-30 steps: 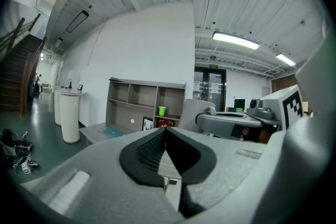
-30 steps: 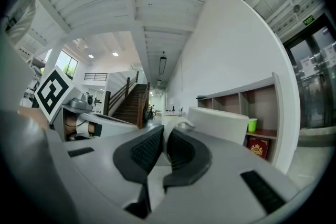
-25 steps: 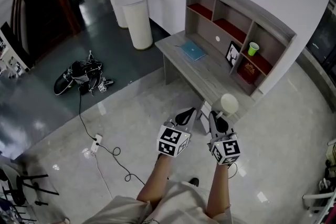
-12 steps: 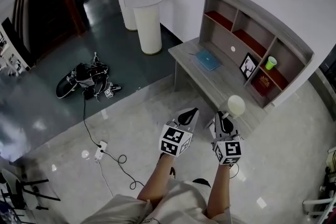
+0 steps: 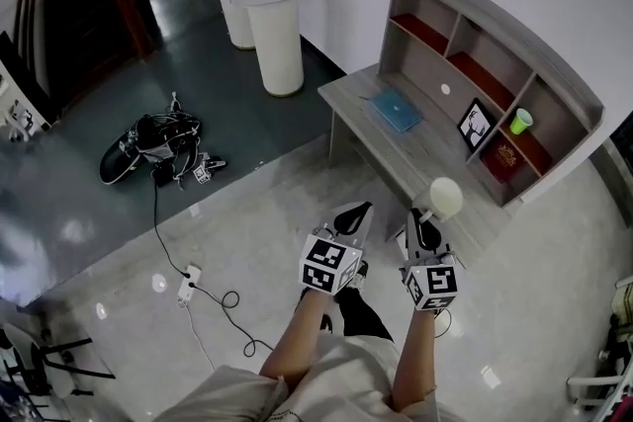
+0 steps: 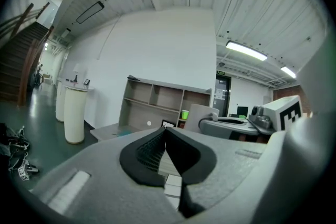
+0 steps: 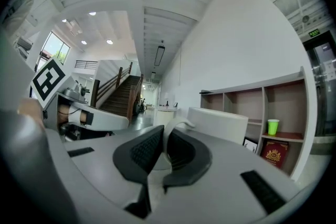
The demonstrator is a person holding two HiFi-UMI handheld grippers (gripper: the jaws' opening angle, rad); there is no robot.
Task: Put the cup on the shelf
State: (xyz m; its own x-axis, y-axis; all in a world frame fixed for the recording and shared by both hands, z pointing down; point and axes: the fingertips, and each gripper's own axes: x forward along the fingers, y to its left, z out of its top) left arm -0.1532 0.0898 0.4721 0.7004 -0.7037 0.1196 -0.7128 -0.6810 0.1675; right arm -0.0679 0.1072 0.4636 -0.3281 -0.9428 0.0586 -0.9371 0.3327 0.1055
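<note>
Two grippers are up side by side over the floor point(image 5: 247, 212), at the near end of the bench point(image 5: 368, 92).

Left gripper point(image 5: 358, 211): in its own view the fingers point(image 6: 147, 155) are fully together. The pads meet at the tips with nothing between them, so it carries nothing.

Right gripper point(image 5: 425, 220): the fingers point(image 7: 140, 153) are almost together, clamped on the handle of the white cup point(image 7: 218, 122). The thin white handle runs up between the pads. The cup body sits just past the tips and reads as roughly upright in the right gripper view.

Cup location: it is in the air, touching no surface, carried by the handle alone. In the head view it overlaps the near end of the bench. Its height above the bench is not readable from that view.

The shelf point(image 5: 499, 54) stands along the back of the bench against the wall, well apart from the white cup. Contents at the near end:
- A green cup point(image 5: 521, 121) stands on a board in the end compartment.
- A red book point(image 5: 504, 158) is in the space under that board.
- A picture frame point(image 5: 478, 124) stands just beside the book.

A blue book point(image 5: 396, 110) lies flat on the bench, farther along.

Elsewhere, a round white stand point(image 5: 269, 15) is by the wall past the bench. A tangle of cables point(image 5: 153, 148) lies on the darker floor to the left. A power strip point(image 5: 186, 285) with its cord lies nearer the person.
</note>
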